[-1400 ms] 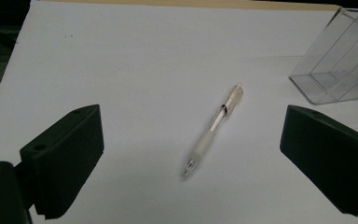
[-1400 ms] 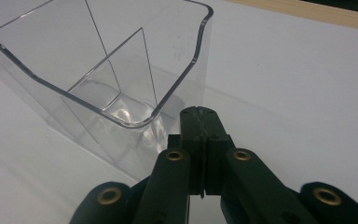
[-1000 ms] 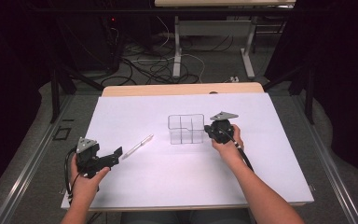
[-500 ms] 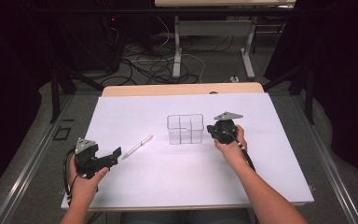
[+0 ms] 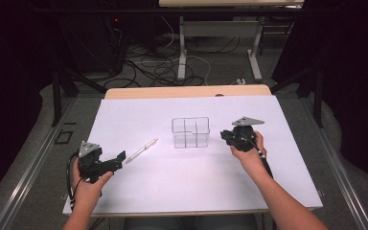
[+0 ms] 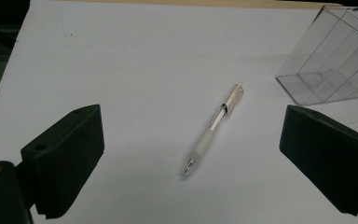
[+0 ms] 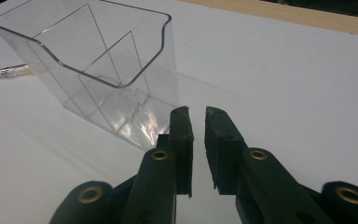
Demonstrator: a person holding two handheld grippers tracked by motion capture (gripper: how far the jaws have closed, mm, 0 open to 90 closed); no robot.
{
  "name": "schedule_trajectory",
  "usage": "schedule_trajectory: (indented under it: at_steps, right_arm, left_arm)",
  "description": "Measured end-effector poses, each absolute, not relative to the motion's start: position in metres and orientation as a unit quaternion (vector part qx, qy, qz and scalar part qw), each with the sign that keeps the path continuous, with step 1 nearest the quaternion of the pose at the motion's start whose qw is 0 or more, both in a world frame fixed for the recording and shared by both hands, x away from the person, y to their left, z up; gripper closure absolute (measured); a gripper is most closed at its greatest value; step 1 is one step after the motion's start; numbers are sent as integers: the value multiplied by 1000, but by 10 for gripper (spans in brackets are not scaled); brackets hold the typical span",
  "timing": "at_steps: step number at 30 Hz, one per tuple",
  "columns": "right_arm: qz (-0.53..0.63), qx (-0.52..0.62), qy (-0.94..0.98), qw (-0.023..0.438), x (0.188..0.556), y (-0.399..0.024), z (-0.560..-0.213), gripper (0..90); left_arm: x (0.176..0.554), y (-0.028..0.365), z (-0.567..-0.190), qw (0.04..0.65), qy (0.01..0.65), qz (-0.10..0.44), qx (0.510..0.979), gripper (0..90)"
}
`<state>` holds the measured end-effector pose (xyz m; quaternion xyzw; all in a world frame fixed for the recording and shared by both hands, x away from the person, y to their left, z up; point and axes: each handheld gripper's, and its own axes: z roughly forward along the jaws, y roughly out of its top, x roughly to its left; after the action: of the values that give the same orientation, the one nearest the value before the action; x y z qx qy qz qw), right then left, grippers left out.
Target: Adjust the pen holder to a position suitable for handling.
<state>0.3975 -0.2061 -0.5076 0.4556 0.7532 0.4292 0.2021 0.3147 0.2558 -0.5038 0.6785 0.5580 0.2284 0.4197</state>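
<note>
A clear pen (image 5: pixel 141 151) lies on the white table sheet (image 5: pixel 182 182), left of a clear divided box (image 5: pixel 190 132) that stands upright in the middle. My left gripper (image 5: pixel 120 157) rests at the front left and points at the pen. Its jaws stand wide open, with the pen (image 6: pixel 213 126) on the sheet ahead of them and the box (image 6: pixel 326 65) to the far right. My right gripper (image 5: pixel 224 136) hovers just right of the box. In the right gripper view its jaws (image 7: pixel 196 116) have just been opening; a narrow gap shows with nothing in it, beside the box (image 7: pixel 98 70).
The sheet covers a wooden table whose bare far edge (image 5: pixel 187 91) shows. Cables (image 5: pixel 167 72) and table legs (image 5: pixel 182 48) lie on the floor beyond. A metal rail (image 5: pixel 33 163) runs along the left side.
My right gripper has drawn back to the right, a little away from the clear box. The left gripper and the pen have stayed where they were.
</note>
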Motion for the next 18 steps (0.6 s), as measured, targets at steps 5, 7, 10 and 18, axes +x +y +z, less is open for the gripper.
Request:
schedule_trajectory:
  at_steps: [5, 7, 10, 18]
  right_arm:
    - [433, 458, 751, 197, 389, -217, -506, 747]
    - [436, 456, 750, 197, 385, -220, -506, 720]
    - [439, 458, 748, 196, 380, -224, -505, 667]
    - [445, 461, 743, 194, 366, -237, -508, 527]
  left_arm:
    - [314, 256, -503, 419, 558, 229, 678, 66]
    - [314, 256, -503, 420, 558, 230, 678, 65]
    - [314, 256, -503, 418, 558, 229, 679, 66]
    - [314, 255, -504, 418, 558, 229, 679, 67]
